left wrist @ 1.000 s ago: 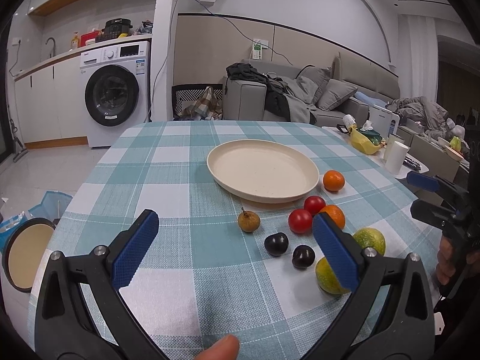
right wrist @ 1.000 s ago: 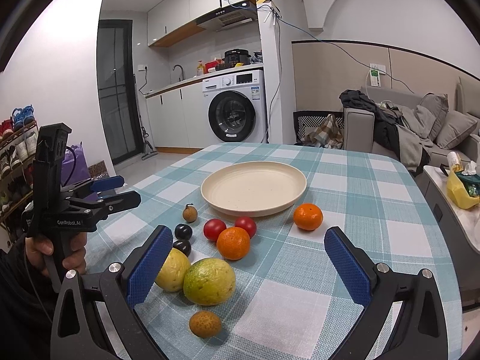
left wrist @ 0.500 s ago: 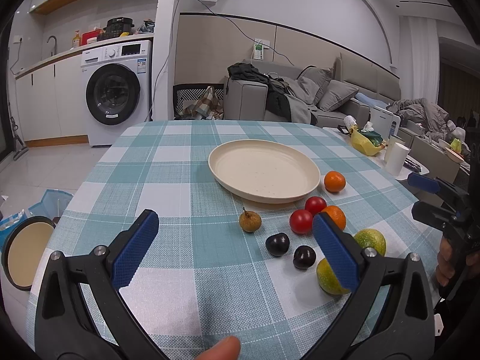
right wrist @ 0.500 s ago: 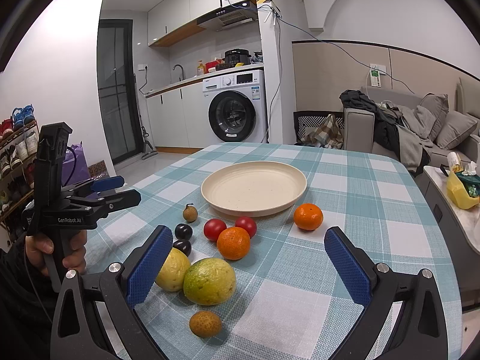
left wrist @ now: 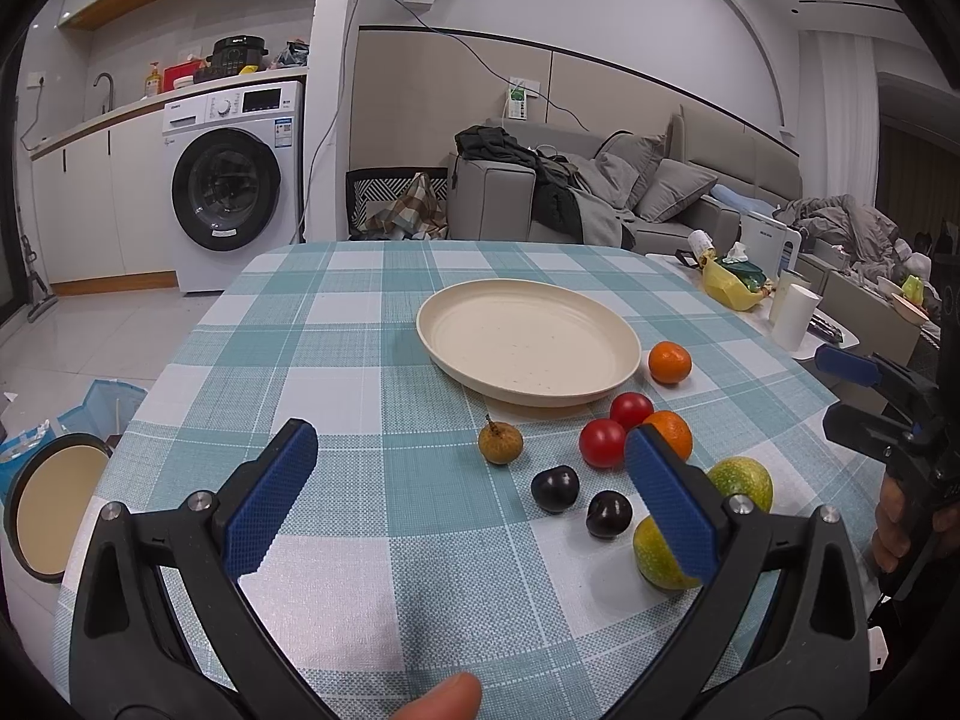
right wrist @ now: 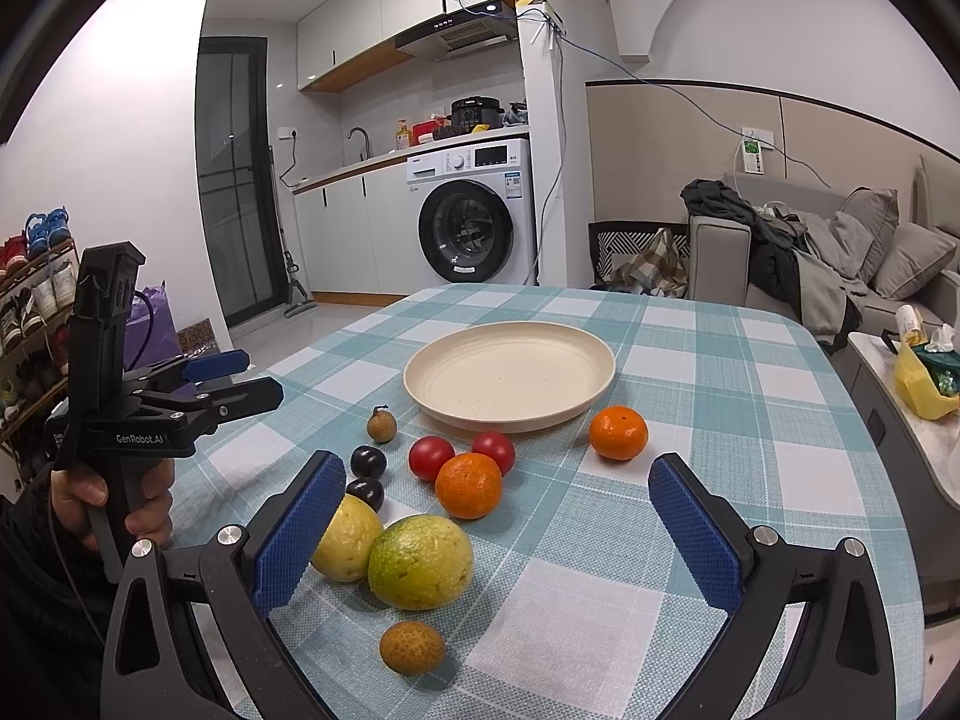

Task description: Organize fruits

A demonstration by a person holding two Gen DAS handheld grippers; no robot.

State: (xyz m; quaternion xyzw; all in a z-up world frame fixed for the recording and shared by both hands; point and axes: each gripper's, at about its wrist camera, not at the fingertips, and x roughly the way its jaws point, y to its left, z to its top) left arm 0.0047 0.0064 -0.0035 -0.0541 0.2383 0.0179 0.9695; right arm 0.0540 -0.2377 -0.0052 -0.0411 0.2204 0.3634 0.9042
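Note:
An empty cream plate [left wrist: 528,343] [right wrist: 510,373] sits mid-table on a teal checked cloth. In front of it lie two red tomatoes [right wrist: 431,458], two oranges [right wrist: 468,485] [right wrist: 618,432], two dark plums [right wrist: 368,461], a brown longan [right wrist: 381,424], two yellow-green citrus fruits [right wrist: 420,561] and a small rough brown fruit [right wrist: 412,646]. My left gripper [left wrist: 471,495] is open and empty above the cloth, left of the fruits. My right gripper [right wrist: 498,534] is open and empty, hovering over the near fruits.
A round bin [left wrist: 51,513] stands on the floor left of the table. A side table with a yellow bag [right wrist: 924,381] and a paper roll [left wrist: 792,318] stands to the right. A washing machine [left wrist: 231,198] and a sofa [left wrist: 630,204] are behind.
Both grippers stay open and nearly still. The left wrist view has shifted very slightly; no fruit has moved.

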